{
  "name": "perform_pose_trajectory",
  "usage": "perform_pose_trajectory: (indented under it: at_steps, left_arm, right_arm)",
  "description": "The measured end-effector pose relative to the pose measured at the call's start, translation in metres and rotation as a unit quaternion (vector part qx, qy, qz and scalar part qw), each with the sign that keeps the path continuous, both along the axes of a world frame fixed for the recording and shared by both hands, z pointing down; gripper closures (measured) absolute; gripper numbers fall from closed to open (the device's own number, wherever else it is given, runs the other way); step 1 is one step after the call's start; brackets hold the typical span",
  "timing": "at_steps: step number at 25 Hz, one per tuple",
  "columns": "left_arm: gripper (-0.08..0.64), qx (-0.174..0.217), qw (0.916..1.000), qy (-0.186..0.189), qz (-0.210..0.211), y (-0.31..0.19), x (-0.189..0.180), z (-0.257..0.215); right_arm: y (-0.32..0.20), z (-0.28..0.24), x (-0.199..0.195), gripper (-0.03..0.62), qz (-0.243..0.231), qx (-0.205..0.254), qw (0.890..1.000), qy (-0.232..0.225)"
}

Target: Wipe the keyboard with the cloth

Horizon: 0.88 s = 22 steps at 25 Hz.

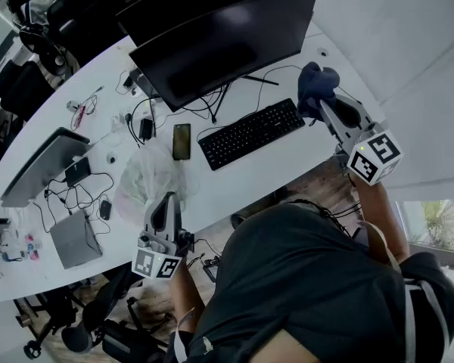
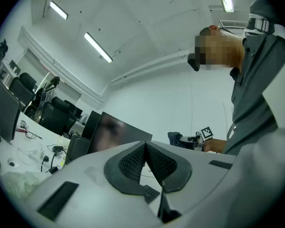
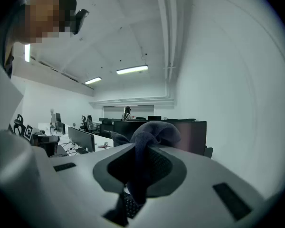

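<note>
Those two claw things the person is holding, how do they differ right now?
The right gripper is clamped on a dark cloth; the left gripper grips nothing. The right gripper is beside the keyboard; the left gripper is back at the near edge of the desk. Both are shut.

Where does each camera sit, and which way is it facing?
Head view: on the person's head, looking steeply down at the desk, keyboard, left tongs and right tongs; torso shows.
Left gripper view: rides the left tongs, shut and empty, aimed toward the monitor; torso at right.
Right gripper view: rides the right tongs, shut on the cloth, facing the monitor; torso at left.
All three show the cloth.
</note>
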<state>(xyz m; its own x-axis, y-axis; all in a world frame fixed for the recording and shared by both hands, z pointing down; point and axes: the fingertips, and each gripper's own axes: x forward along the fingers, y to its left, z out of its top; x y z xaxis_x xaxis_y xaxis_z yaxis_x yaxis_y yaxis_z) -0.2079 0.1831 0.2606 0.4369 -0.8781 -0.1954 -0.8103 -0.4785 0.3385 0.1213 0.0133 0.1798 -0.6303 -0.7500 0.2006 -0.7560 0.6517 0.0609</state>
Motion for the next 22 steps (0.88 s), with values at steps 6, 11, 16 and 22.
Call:
perform_pose_trajectory:
  at_steps: [6,11,16,22]
  left_arm:
    - [0.555,-0.014,0.9999,-0.009,0.0,-0.02,0.013,0.005]
    - [0.555,-0.049,0.9983,-0.02,-0.022,-0.037,0.036,0.001]
    - [0.555,-0.086,0.9944,-0.023,-0.057,-0.054,0.052,0.001]
    - [0.555,-0.121,0.9847,-0.014,-0.124,-0.047,0.071,0.016]
  right_arm:
    - [-0.029,0.029,0.003,0.545,0.001,-0.034,0.999,-0.007]
    - [-0.074,0.056,0.011,0.545,-0.021,-0.065,0.997,-0.019]
    - [-0.085,0.115,-0.036,0.543,-0.172,-0.124,0.977,0.024]
    - [-0.034,0.261,-0.163,0.543,-0.381,-0.203,0.893,0.128]
